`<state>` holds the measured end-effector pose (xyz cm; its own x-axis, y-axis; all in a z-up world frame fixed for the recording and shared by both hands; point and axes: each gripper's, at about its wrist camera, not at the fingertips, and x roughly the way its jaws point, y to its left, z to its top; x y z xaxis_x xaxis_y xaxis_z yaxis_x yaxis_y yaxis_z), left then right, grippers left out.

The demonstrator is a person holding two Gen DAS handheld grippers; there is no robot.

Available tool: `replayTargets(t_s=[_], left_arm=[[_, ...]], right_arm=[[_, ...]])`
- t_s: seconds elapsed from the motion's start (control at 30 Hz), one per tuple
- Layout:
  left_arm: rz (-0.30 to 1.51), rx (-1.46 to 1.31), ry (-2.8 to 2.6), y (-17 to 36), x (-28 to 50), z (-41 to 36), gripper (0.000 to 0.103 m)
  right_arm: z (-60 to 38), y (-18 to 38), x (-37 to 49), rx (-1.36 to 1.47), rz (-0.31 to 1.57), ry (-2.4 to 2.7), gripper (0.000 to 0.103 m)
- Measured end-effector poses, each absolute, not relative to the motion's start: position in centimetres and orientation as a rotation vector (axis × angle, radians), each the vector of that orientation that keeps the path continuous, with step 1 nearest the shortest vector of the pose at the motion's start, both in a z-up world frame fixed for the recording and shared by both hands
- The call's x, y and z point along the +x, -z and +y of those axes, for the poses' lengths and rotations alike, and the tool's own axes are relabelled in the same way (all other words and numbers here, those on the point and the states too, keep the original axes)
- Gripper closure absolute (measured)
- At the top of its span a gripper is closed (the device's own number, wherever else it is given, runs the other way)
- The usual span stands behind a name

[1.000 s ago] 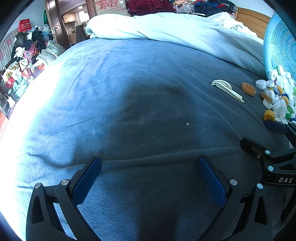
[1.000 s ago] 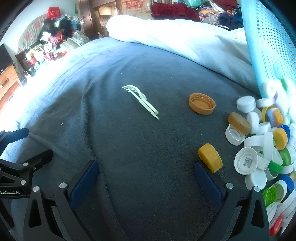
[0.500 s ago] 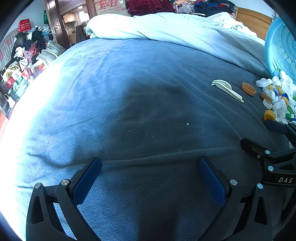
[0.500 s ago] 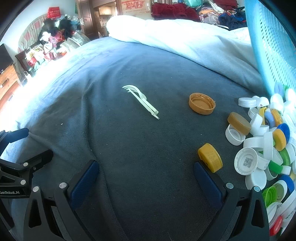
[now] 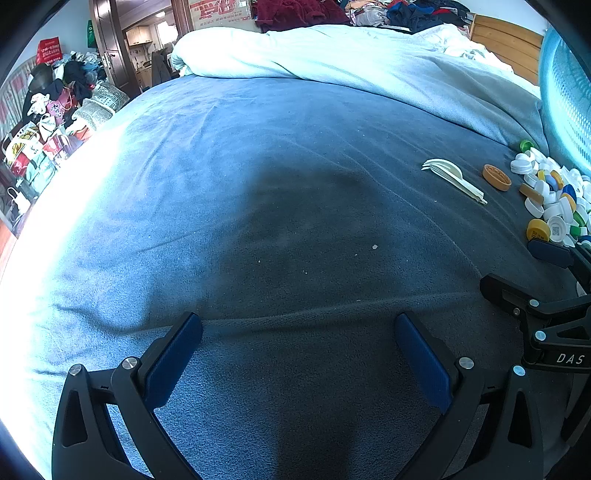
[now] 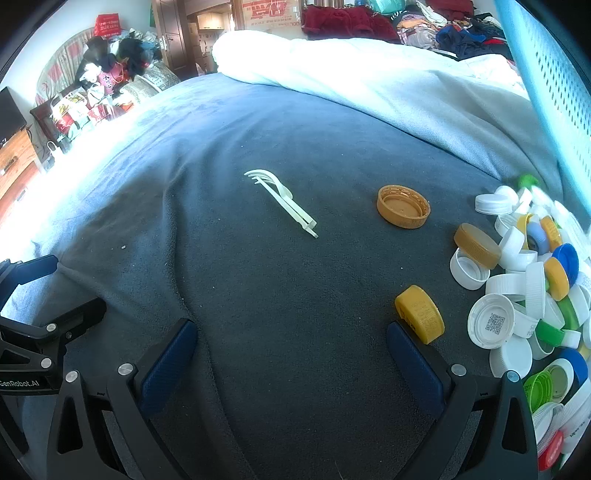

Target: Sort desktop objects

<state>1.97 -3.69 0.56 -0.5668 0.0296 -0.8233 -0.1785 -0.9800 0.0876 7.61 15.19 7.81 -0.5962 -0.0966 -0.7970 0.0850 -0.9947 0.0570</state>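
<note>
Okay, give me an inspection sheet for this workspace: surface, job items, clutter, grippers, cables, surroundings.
Surface: dark blue blanket on a bed, wrinkled, lint specks.
Job's things: heap of bottle caps at right; yellow cap on edge beside the right gripper's finger; orange cap open side up, apart; white plastic forks bundled, apart.
Clutter: light blue perforated basket tipped at right.
Grippers: left gripper open, empty; right gripper open, empty.
Cables: nothing seen.
Surroundings: pale duvet, piled clothes, doorway.
</note>
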Motion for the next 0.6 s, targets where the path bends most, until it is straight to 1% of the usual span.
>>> replayTargets(t_s=[0.6], left_arm=[[0.249, -1.399, -2.673, -0.57, 2.05, -3.77, 0.001]], right_arm=[[15.22, -7.83, 7.61, 1.359, -0.019, 2.719, 0.0]])
